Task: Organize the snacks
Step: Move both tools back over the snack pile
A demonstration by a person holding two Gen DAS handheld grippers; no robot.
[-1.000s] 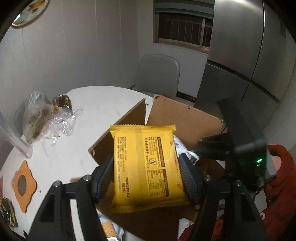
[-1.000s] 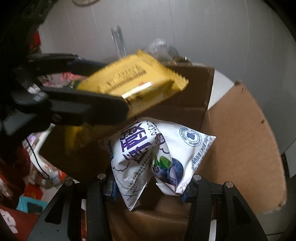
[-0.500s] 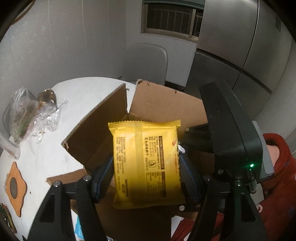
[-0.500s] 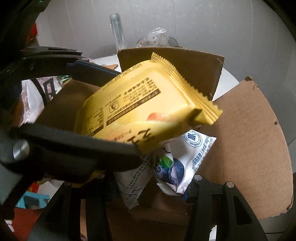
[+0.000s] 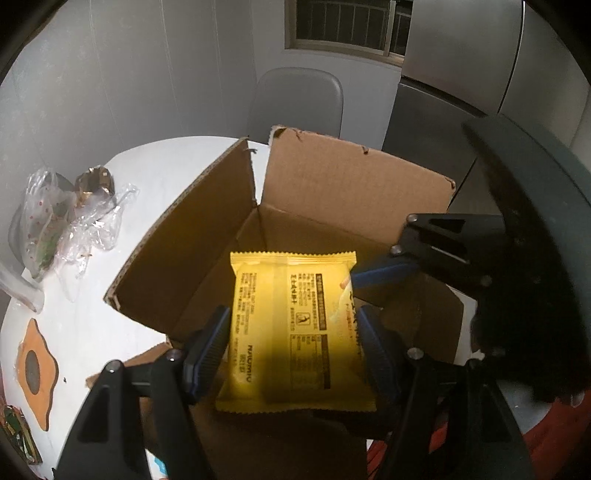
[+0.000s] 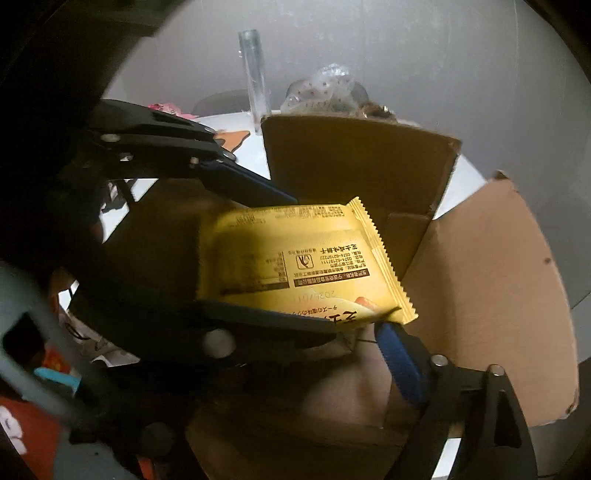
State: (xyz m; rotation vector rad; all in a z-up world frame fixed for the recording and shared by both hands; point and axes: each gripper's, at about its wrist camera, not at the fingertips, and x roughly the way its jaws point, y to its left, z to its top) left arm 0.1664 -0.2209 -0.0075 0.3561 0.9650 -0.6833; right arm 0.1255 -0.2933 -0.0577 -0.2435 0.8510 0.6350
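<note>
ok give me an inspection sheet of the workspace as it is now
surface: round white table, partly covered.
job's things: yellow snack packet held over the open cardboard box.
clutter: crumpled clear plastic bags, orange coaster, clear tube.
grippers: left gripper shut on the packet; right gripper beside it, state unclear.
cables: nothing seen.
surroundings: grey chair, barred window, steel fridge.

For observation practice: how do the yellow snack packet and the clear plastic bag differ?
The yellow snack packet is opaque, flat and printed; the clear plastic bag is see-through and crumpled. The left gripper holds the packet over the cardboard box; the bag lies on the table. Both are wrappers.
</note>
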